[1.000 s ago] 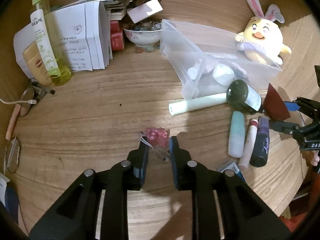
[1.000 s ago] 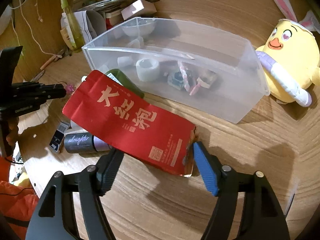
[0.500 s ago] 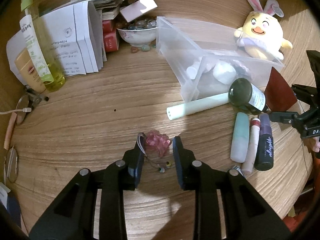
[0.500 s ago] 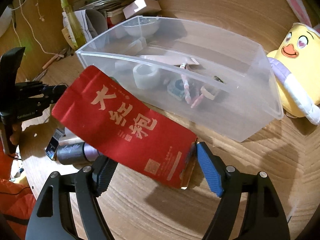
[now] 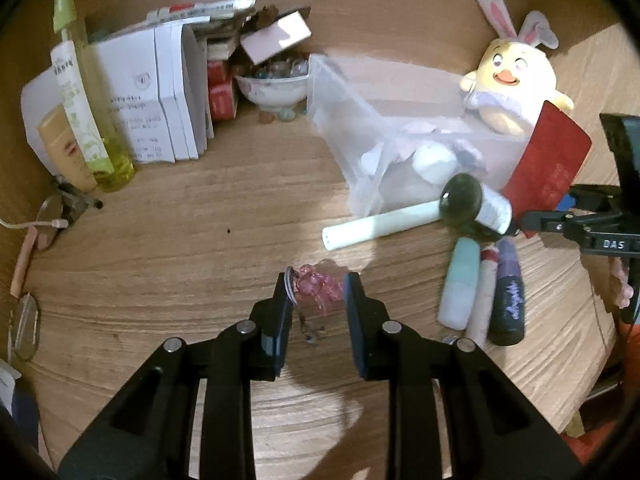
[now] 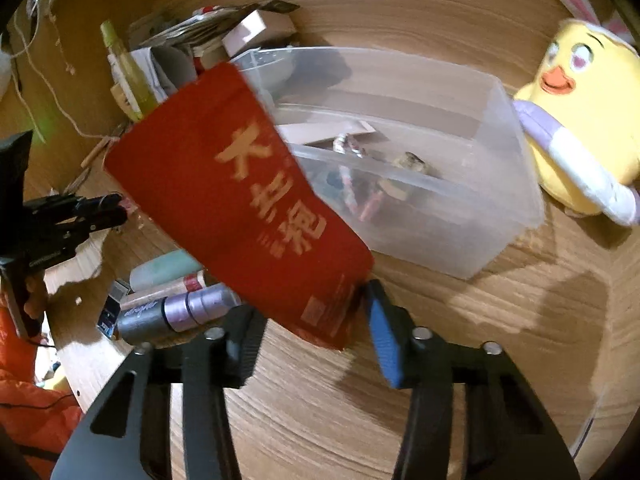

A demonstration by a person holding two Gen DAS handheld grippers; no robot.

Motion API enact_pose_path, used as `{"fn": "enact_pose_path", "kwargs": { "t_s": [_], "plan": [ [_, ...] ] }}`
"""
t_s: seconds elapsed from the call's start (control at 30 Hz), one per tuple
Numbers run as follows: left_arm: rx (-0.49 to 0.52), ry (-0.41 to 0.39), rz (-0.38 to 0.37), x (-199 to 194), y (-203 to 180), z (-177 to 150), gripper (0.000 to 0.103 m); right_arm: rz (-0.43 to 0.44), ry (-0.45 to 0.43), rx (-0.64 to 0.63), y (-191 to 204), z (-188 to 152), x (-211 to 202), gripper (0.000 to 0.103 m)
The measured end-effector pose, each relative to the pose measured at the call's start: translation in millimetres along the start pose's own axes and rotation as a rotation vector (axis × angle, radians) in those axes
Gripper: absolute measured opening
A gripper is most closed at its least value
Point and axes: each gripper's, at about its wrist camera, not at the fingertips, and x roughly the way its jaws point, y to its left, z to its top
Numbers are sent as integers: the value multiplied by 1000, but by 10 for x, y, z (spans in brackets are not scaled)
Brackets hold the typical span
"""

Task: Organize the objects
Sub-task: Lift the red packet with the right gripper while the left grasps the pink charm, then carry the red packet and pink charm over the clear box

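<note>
The right gripper (image 6: 316, 320), its jaws just closing, clamps the red pouch's (image 6: 240, 200) bottom edge, lifting it before the clear bin (image 6: 460, 216); the left gripper (image 5: 316, 300) pinches a pink charm (image 5: 316, 286) mid-table (image 5: 180, 248)

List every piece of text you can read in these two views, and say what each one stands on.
"DAS": right hand-held gripper, side of its black body.
"allnighter", roughly; blurred: purple and dark tube.
Large gold Chinese characters: red pouch, too blurred to read.
Print on white booklets and yellow-green bottle: too small.
</note>
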Motion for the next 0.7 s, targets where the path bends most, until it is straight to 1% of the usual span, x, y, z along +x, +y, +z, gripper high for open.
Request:
{"fn": "enact_pose_path", "kwargs": {
  "t_s": [0.07,0.13,0.2,0.23,0.37,0.43,0.7],
  "plan": [
    [9,-18,1,-55,-35,21,25,1,-14,30,-55,-32,-53,35],
    [16,-31,-6,-99,-71,45,25,-7,-31,60,-116,-57,-111,26],
    [26,-42,-10,-138,-119,67,25,-14,-44,84,-167,-75,-151,22],
    [29,-46,-11,-152,-139,73,25,-16,-53,98,-189,-89,-177,22],
    [25,-64,-29,-205,-187,118,25,-77,-86,112,-196,-136,-234,22],
    [17,-73,-36,-226,-204,140,25,-92,-102,118,-170,-163,-273,22],
    [-7,-119,-77,-337,-272,246,25,-107,-176,110,-58,-216,-560,21]
  ]
}}
